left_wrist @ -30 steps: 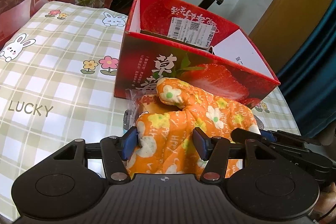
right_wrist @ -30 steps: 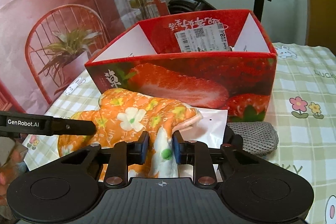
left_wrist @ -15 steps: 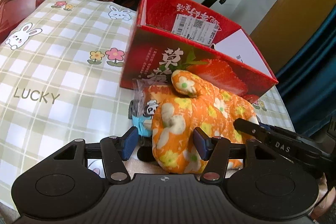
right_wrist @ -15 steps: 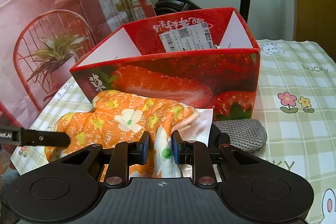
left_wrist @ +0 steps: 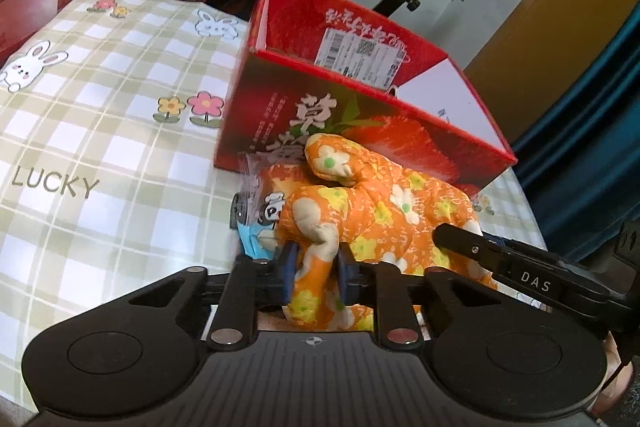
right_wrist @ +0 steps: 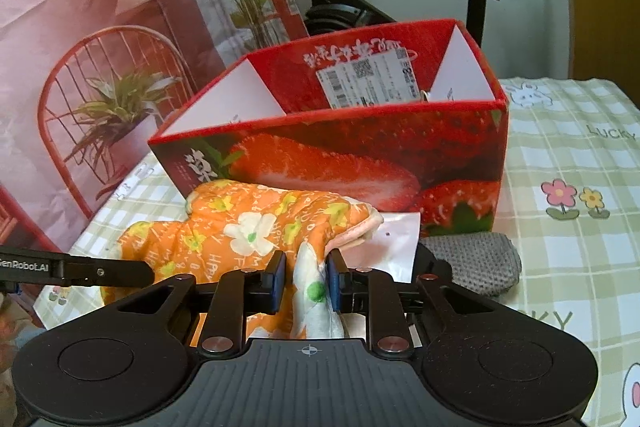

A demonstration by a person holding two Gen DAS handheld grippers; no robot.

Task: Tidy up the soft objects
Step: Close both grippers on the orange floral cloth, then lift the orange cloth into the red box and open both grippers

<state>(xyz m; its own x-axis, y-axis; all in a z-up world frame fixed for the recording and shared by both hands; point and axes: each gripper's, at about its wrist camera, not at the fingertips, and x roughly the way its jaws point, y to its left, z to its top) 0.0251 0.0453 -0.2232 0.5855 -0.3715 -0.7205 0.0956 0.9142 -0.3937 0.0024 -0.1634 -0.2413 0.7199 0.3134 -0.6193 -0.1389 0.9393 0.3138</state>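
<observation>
The left tool (left_wrist: 316, 269) is closing on a bunched fold of the orange floral oven mitt (left_wrist: 384, 211), and the fabric is already being pinched between its blue pads (left_wrist: 289, 267). The right tool (right_wrist: 306, 277) is being kept nearly shut on the white-flowered edge of the same mitt (right_wrist: 256, 227), close to its pink-lined cuff. The mitt is being held at two points, slumped in front of the red strawberry box (left_wrist: 360, 131) on the counter (left_wrist: 100, 131).

By its look, the mitt is judged to be light, padded and limp: it is being creased where pinched and is likely to sag between the two holds. A thick gathered fold or the hemmed cuff is judged the safest place to be gripped, since a thin single layer could slip out.

Around the mitt, room is being taken up. A clear plastic snack packet (left_wrist: 260, 215) is lying touching its left side, a white pouch (right_wrist: 394, 239) is lying under its cuff, and a grey knitted cloth (right_wrist: 472, 261) is resting just beside that. The box's near wall is standing just behind the mitt, so its rim is likely to be the edge needing clearance. The box's open top is looking unobstructed, and open checked counter is being left to the far left.
</observation>
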